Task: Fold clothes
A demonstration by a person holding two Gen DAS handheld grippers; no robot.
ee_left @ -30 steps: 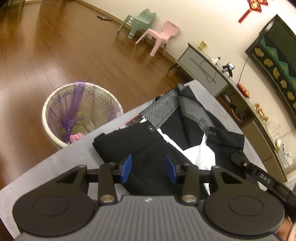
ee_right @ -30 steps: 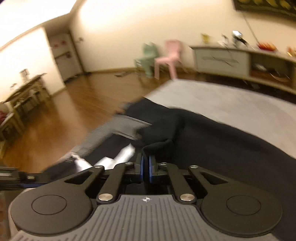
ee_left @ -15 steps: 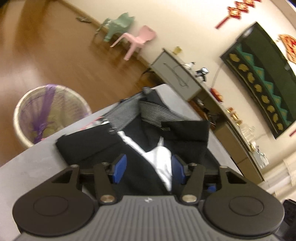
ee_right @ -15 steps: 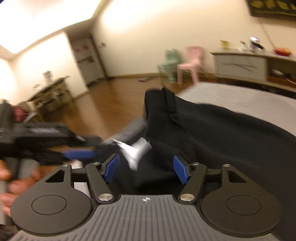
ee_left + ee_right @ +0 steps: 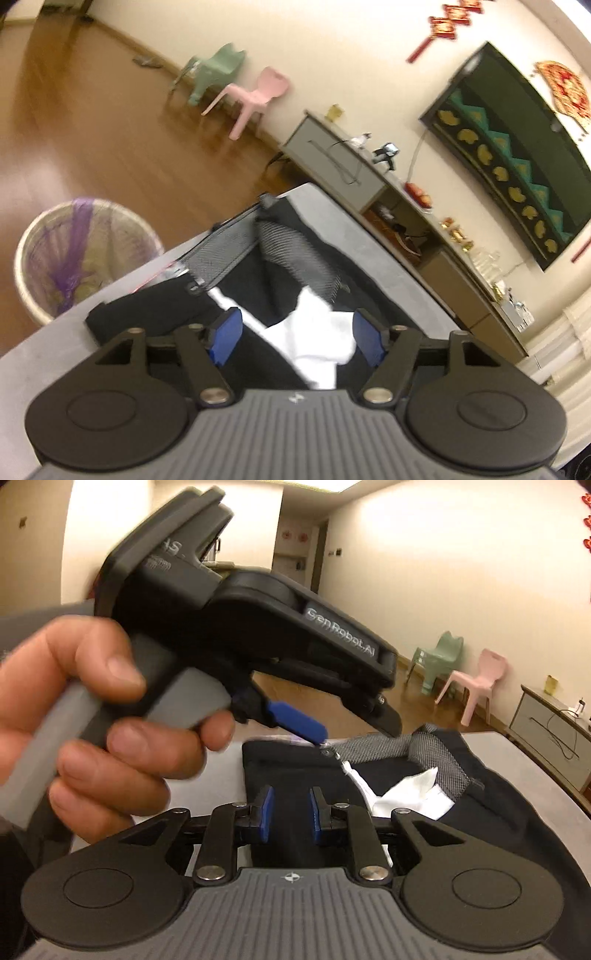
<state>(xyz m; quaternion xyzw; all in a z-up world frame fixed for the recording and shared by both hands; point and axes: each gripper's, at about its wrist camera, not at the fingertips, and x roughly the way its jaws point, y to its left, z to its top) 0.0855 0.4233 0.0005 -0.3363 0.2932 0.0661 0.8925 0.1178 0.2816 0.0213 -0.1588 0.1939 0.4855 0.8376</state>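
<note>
A black garment (image 5: 166,321) with grey mesh lining (image 5: 291,251) and a white inner pocket (image 5: 317,339) lies spread on the grey table (image 5: 37,363). My left gripper (image 5: 297,338) hovers just over it. Its jaws are opening and nothing is between the blue pads. The right wrist view shows the same garment (image 5: 517,830), mesh (image 5: 432,757) and white pocket (image 5: 406,797). My right gripper (image 5: 290,814) hangs over the black cloth, jaws closing to a narrow gap without pinching anything. The left gripper (image 5: 347,727), held by a hand (image 5: 92,709), fills the upper left there.
A wicker bin (image 5: 85,251) with a purple liner stands on the wood floor left of the table. A green chair (image 5: 214,70) and a pink chair (image 5: 255,96) stand by the far wall. A long low cabinet (image 5: 332,155) runs along the wall to the right.
My right gripper let go of the black fold it pinched, opened wide, then narrowed, and swung left until the left gripper and hand fill its view. The left jaws spread wider.
</note>
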